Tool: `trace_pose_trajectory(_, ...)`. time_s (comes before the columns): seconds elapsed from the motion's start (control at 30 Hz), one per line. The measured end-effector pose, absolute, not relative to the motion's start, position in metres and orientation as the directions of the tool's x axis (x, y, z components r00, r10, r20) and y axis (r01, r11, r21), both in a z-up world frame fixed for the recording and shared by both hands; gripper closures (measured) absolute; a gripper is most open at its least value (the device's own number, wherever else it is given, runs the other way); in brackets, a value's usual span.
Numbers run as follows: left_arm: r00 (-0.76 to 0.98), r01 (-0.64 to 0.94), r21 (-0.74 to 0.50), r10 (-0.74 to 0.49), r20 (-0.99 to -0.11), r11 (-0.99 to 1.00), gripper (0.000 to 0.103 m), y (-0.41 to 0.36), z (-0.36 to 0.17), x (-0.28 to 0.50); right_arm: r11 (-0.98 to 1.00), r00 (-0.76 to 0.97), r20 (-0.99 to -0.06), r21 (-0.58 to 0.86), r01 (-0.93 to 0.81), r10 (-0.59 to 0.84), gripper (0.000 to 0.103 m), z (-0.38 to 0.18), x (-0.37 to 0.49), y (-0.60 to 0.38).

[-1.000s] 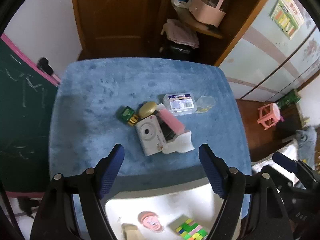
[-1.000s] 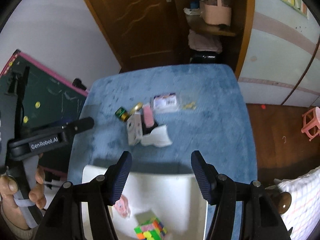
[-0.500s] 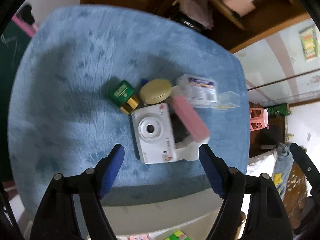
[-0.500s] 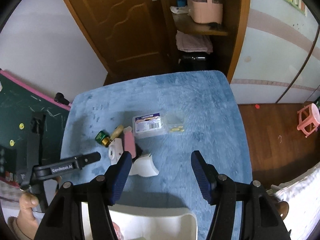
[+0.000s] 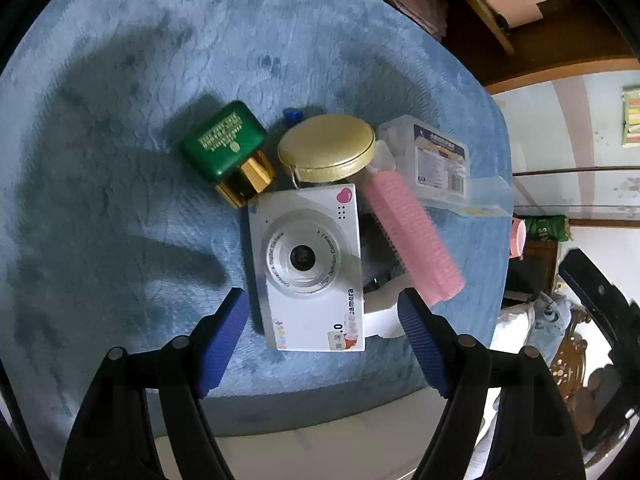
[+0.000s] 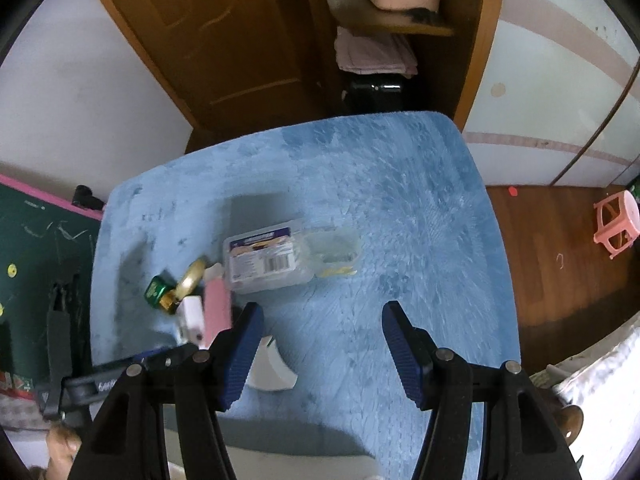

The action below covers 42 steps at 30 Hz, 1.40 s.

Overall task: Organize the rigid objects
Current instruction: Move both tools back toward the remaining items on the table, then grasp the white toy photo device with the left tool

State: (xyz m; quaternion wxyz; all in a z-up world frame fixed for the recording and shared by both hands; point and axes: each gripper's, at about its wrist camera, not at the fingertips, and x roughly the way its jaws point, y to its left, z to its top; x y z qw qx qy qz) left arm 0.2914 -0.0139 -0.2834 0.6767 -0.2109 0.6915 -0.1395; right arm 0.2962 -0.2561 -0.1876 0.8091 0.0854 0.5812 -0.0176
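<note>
A white toy camera lies lens-up on the blue plush table cover. My left gripper is open, its blue fingers on either side of the camera's near end, not touching. Around the camera lie a green and gold box, a gold round tin, a pink hair roller, a clear plastic case and a white curved piece. My right gripper is open and empty above the table, right of the pile, where the clear case and the roller show.
A white tray's rim sits at the table's near edge. A green chalkboard stands left, a wooden door and shelf behind. A pink stool is on the floor at right. My left gripper's body shows in the right wrist view.
My left gripper has come down and forward onto the pile, so the camera now lies between its fingers. My right gripper has moved forward over the table; the tray has dropped out of its view.
</note>
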Motion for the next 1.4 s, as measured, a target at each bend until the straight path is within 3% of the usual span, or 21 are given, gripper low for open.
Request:
trace_pose_trajectory(0.53,0.005,-0.176,-0.448,-0.455,-0.891,0.876,0.025,-0.029,-0.304,0.294,0.974,0.234,-0.970,0.120,0.193,0.073,0.041,-0.235,0.348,-0.278)
trace_pose_trajectory(0.6,0.004,-0.198,-0.439,-0.448,-0.894,0.876,0.027,-0.026,-0.304,0.296,0.974,0.223,-0.971,0.127,0.189,0.084,0.041,-0.240,0.352,-0.275)
trace_pose_trajectory(0.67,0.001,-0.213,-0.413,-0.423,-0.906,0.885,0.035,-0.025,-0.304,0.296,0.975,0.214,-0.973,0.131,0.178,0.091,0.041,-0.246,0.357,-0.269)
trace_pose_trajectory(0.97,-0.001,-0.253,-0.415,-0.429,-0.903,0.874,0.041,-0.015,-0.305,0.296,0.981,0.158,-0.986,0.082,0.177,0.054,0.041,-0.275,0.374,-0.259)
trace_pose_trajectory(1.1,0.007,-0.254,-0.413,-0.425,-0.905,0.875,0.041,-0.015,-0.305,0.294,0.975,0.145,-0.986,0.107,0.193,0.080,0.051,-0.284,0.374,-0.261)
trace_pose_trajectory(1.4,0.019,-0.201,-0.355,-0.359,-0.933,0.913,0.041,-0.016,-0.295,0.281,0.981,0.185,-0.981,0.084,0.176,0.050,0.052,-0.268,0.356,-0.262)
